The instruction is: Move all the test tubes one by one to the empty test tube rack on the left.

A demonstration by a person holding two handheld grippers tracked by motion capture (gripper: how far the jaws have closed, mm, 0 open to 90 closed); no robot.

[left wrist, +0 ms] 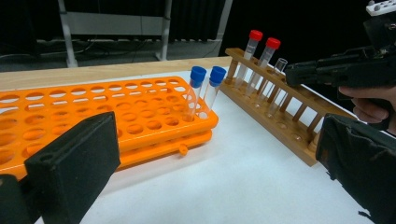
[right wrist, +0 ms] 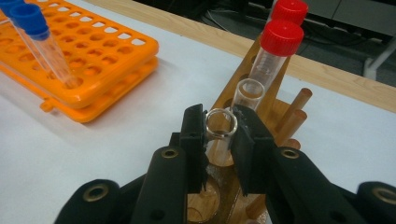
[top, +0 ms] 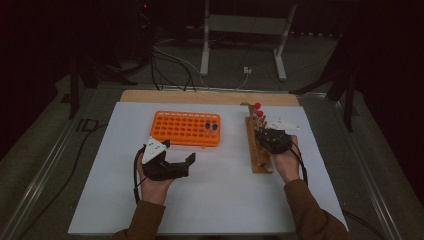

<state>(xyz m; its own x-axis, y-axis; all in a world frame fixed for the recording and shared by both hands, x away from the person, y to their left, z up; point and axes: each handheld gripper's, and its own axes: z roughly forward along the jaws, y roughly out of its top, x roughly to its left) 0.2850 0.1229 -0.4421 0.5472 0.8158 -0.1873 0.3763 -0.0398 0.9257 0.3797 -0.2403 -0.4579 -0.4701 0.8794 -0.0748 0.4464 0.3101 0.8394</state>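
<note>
A wooden tube rack [top: 256,150] lies on the right of the white table. It holds two red-capped tubes [right wrist: 281,39] and two uncapped clear tubes. My right gripper [right wrist: 219,128] is shut on the rim of the nearer uncapped tube [right wrist: 219,122], whose lower end reaches a hole in the rack. The second uncapped tube [right wrist: 249,91] stands just behind it. An orange rack [top: 182,129] at centre left carries two blue-capped tubes [left wrist: 205,77] at its right end. My left gripper [top: 178,151] hovers in front of that rack, open and holding nothing.
The white sheet [top: 215,195] covers the table, with a bare wooden strip [top: 210,96] along its far edge. Cables [top: 170,70] and a metal stand [top: 242,35] lie on the floor beyond. Most holes of the orange rack hold nothing.
</note>
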